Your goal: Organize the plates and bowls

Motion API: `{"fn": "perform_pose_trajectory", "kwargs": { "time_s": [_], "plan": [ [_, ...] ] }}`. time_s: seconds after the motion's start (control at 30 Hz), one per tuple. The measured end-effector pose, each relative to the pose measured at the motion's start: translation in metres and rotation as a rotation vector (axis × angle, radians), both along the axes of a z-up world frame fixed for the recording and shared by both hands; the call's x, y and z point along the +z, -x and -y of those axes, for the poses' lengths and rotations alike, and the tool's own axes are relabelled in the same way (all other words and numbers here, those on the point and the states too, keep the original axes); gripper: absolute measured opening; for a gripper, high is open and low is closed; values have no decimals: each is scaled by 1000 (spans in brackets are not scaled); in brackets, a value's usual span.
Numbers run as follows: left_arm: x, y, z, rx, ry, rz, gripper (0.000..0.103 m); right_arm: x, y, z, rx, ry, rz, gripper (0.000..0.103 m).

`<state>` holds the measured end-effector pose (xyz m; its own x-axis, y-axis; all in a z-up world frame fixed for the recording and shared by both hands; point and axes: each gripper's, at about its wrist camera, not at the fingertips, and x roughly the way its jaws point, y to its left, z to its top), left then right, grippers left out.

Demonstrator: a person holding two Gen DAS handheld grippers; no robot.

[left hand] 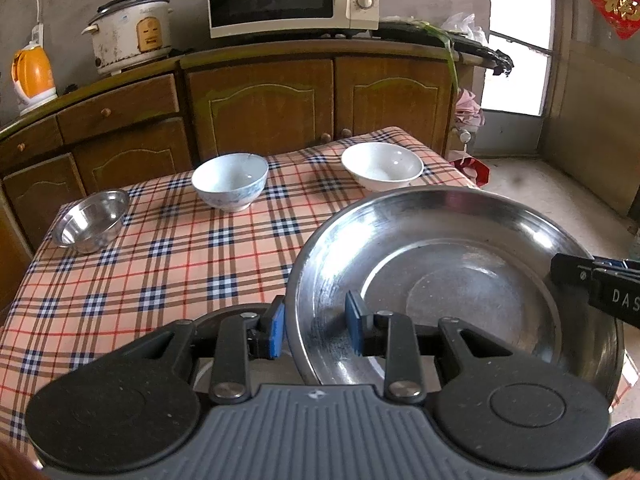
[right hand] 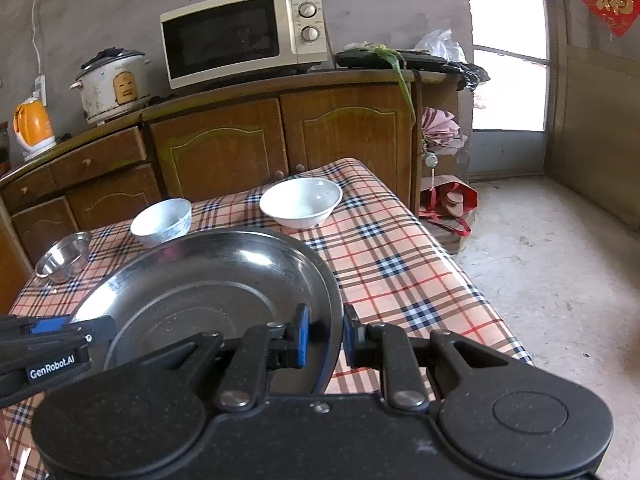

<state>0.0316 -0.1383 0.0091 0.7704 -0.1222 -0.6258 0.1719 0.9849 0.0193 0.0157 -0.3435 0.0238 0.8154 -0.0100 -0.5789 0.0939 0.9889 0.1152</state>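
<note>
While both grippers share one load, the steel plate (left hand: 452,280) hangs between them above the near part of the bench (left hand: 168,264): the left gripper (left hand: 316,328) is clamped on the plate's left rim, one blue pad outside the wall and one inside the dish, and the right gripper (right hand: 326,336) is clamped the same way on the opposite rim. In the left wrist view the right gripper's tip shows at the plate's far right edge, so the two grips sit roughly across the plate from each other.

The plate is round, with no long axis to line up; what matters is where it lies relative to the other dishes. Ahead of it, toward the wooden cabinet (left hand: 260,100), stand three bowls in a row across the checked cloth: a small steel bowl (left hand: 90,226) far left, a blue-white porcelain bowl (left hand: 230,180) in the middle, and a wider white bowl (left hand: 382,166) to the right. The plate's far rim hides the near foot of the white bowl, so that bowl is the closest neighbour; whether the rim clears it I cannot tell.

In my judgement, setting the plate down calls for both hands to lower together, on bare cloth short of the bowls.
</note>
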Motion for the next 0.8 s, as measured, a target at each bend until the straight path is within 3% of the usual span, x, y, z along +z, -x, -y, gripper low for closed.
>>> {"fn": "perform_pose_trajectory", "kwargs": {
  "time_s": [0.8],
  "plan": [
    [-10,8,-27,64,-21,-26,32,-10,-2,-35,77,12,-29,23]
  ]
}}
